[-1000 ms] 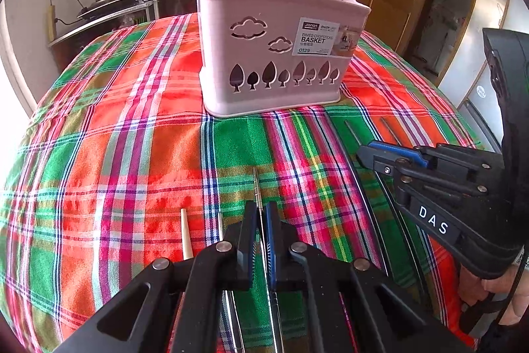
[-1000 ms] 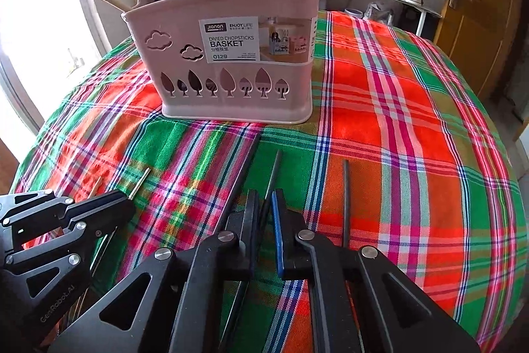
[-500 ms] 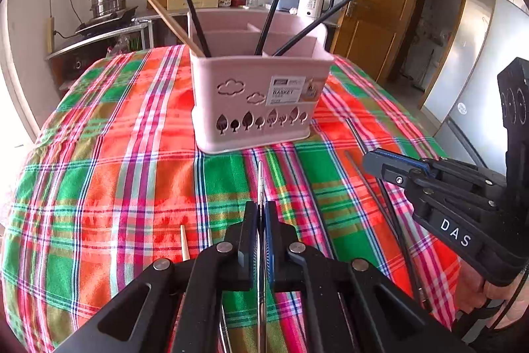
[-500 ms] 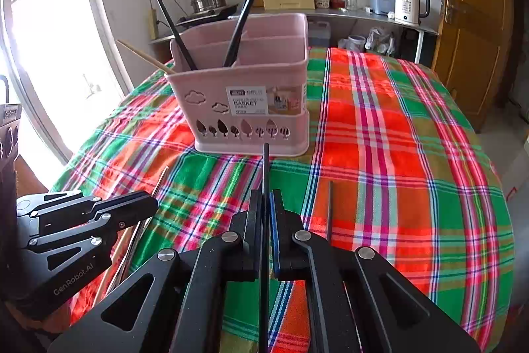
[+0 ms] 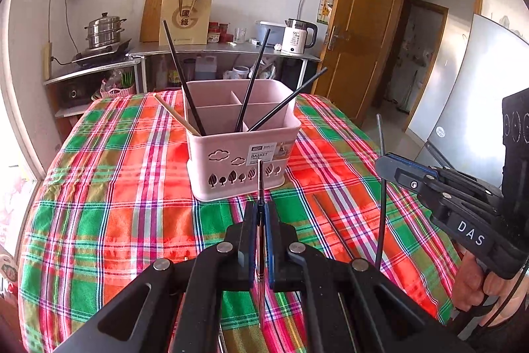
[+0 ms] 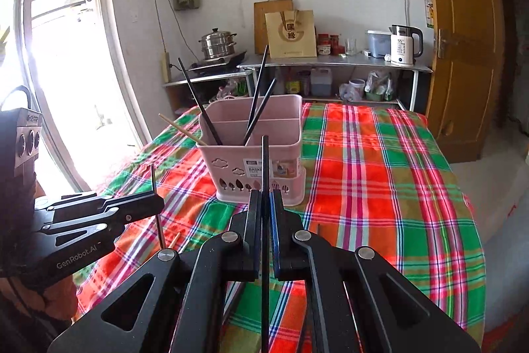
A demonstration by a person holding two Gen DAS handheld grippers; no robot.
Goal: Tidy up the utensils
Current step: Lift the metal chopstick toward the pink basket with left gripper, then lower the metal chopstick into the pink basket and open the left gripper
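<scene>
While raised above plaid tablecloth [image 5: 99, 220], left gripper [image 5: 261, 214] pinches metal chopstick [image 5: 260, 181]; right gripper [image 6: 263, 207] pinches black chopstick [image 6: 265, 161]. Pink basket [image 5: 238, 151] beyond, far-centre.

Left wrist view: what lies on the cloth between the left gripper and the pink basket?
Nothing but bare plaid tablecloth. The left gripper, shut on a metal chopstick, faces the pink basket across it; the left wrist view shows this.

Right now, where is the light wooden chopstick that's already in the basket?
Left wrist view: the wooden chopstick leans out of the pink basket at its front-left corner, beside a black chopstick.
</scene>
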